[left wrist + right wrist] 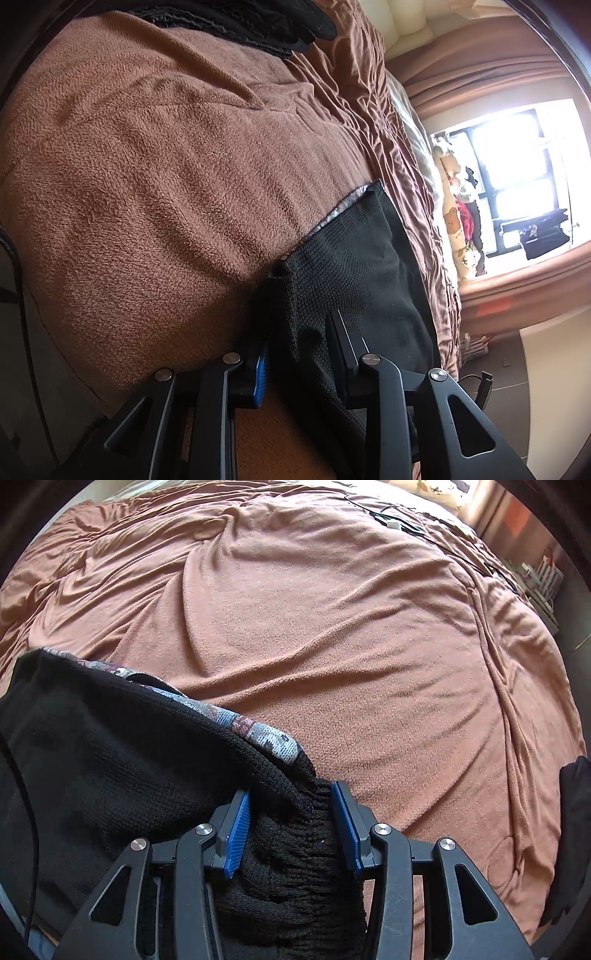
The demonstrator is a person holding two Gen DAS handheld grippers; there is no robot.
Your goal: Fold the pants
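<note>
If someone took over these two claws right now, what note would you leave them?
Right claw: closed on a bunched edge of the black pants.
Left claw: pants fabric sits between its fingers; a firm pinch cannot be confirmed.
Pants: near edge of the brown blanket, patterned lining showing.
Done: both ends picked up.
Left: the folding itself, then laying them flat. More dark clothes lie further up the bed.

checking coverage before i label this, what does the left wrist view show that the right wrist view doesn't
Only the left wrist view shows a bright window, a heap of dark clothes at the far end of the bed, and the left gripper with black fabric between its fingers.

Only the right wrist view shows the right gripper with the gathered waistband between its blue pads, and cables lying on the bed.

Both show the black pants with a patterned lining on the brown blanket.
</note>
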